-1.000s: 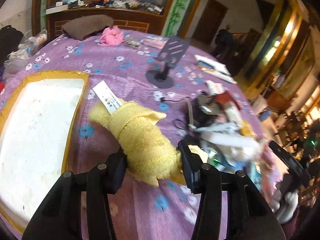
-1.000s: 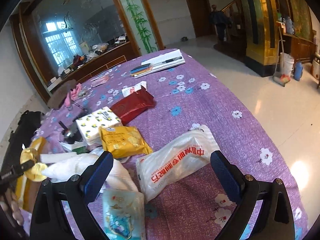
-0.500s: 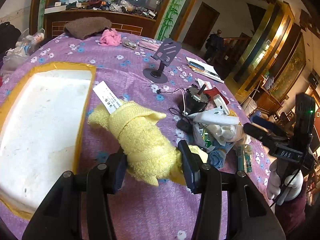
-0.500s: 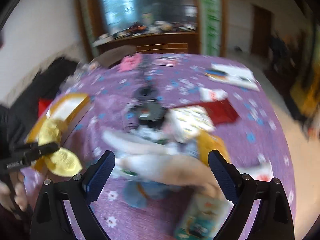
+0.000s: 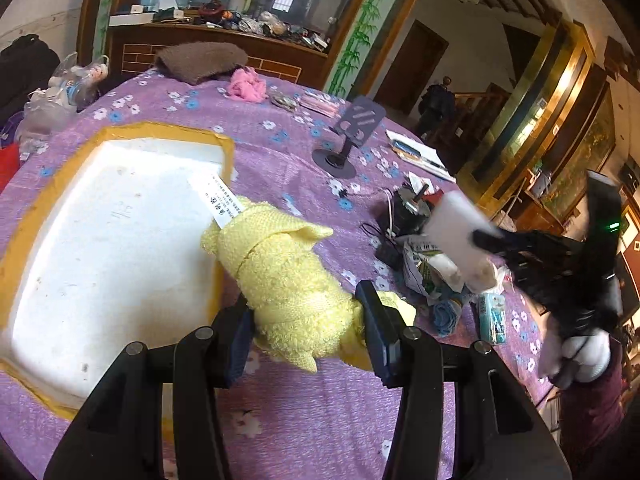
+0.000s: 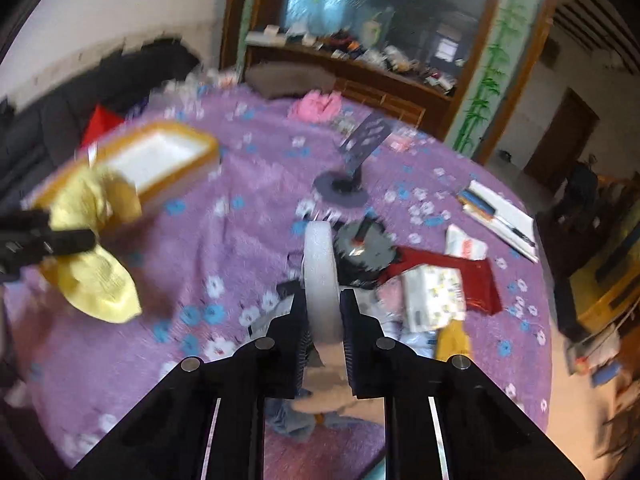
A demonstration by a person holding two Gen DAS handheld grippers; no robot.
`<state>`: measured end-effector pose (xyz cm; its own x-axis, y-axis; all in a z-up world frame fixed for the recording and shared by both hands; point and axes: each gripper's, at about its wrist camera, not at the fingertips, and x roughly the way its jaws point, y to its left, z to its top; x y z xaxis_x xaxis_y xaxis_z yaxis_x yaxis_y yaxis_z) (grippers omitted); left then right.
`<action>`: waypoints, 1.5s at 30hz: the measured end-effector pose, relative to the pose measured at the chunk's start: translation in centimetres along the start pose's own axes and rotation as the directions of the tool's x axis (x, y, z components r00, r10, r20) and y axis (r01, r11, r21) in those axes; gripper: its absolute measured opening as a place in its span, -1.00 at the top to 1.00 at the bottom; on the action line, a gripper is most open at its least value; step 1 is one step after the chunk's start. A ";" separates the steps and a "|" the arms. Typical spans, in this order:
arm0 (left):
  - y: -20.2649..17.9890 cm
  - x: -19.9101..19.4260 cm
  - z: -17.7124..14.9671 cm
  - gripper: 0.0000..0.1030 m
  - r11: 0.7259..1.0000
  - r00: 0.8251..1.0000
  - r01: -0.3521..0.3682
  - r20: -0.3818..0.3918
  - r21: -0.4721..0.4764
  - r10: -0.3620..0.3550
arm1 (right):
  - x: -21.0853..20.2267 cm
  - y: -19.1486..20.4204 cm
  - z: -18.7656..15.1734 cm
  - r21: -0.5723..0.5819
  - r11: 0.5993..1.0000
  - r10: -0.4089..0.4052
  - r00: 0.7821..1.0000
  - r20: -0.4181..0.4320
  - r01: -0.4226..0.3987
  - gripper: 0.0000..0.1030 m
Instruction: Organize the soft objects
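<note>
A rolled yellow towel [image 5: 280, 264] with a white label sits between the fingers of my left gripper [image 5: 304, 320], which is shut on it. The roll hangs over the right rim of the white foam box [image 5: 100, 240] with yellow-taped edges. My right gripper [image 6: 322, 304] is shut on a white soft piece [image 6: 320, 264] with a beige end, held up above the pile. From the left wrist view that white piece [image 5: 460, 236] and the right gripper [image 5: 492, 240] appear blurred at the right, in a white-gloved hand [image 5: 584, 352]. The right wrist view shows the yellow towel [image 6: 92, 248] beside the box [image 6: 160, 160].
A purple flowered cloth covers the round table [image 5: 280, 152]. A pile of packets [image 5: 432, 272] and a black motor [image 5: 408, 212] lie at the right. A phone stand [image 5: 352, 136], brown towel [image 5: 200, 60], pink cloth [image 5: 246, 84] and books [image 5: 420, 152] sit farther back.
My right gripper swung left, rolled, and closed on the white soft piece, lifting it from the pile. My left gripper carried the yellow towel left, over the box's rim.
</note>
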<state>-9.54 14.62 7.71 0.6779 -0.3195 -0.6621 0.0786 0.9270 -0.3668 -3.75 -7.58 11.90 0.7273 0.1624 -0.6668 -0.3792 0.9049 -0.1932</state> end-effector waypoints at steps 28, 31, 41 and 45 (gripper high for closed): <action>18.4 7.2 9.9 -0.16 0.953 0.989 -0.144 -0.071 -0.268 0.129 | 15.4 8.6 14.3 0.445 0.767 0.542 0.838 -0.064 -0.462 0.50; 18.4 7.3 10.4 -0.16 0.955 0.992 -0.117 -0.070 -0.274 0.101 | 15.1 9.3 14.8 0.387 0.841 0.440 0.894 -0.081 -0.379 -0.07; 16.4 -0.3 10.2 -0.16 0.946 0.989 -0.104 0.065 -0.308 0.130 | 3.3 6.9 13.4 0.252 0.930 0.248 0.963 0.103 -0.266 -0.13; 12.1 -3.4 8.6 -0.37 0.966 0.990 -0.039 0.120 -0.254 0.071 | -3.7 2.3 8.5 0.268 0.946 0.121 0.967 0.224 -0.180 -0.78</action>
<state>-4.59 28.55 11.12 0.7647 -0.2265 -0.6033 -0.1361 0.8583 -0.4948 -2.45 -2.77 20.02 0.7856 0.3544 -0.5071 -0.3366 0.9326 0.1302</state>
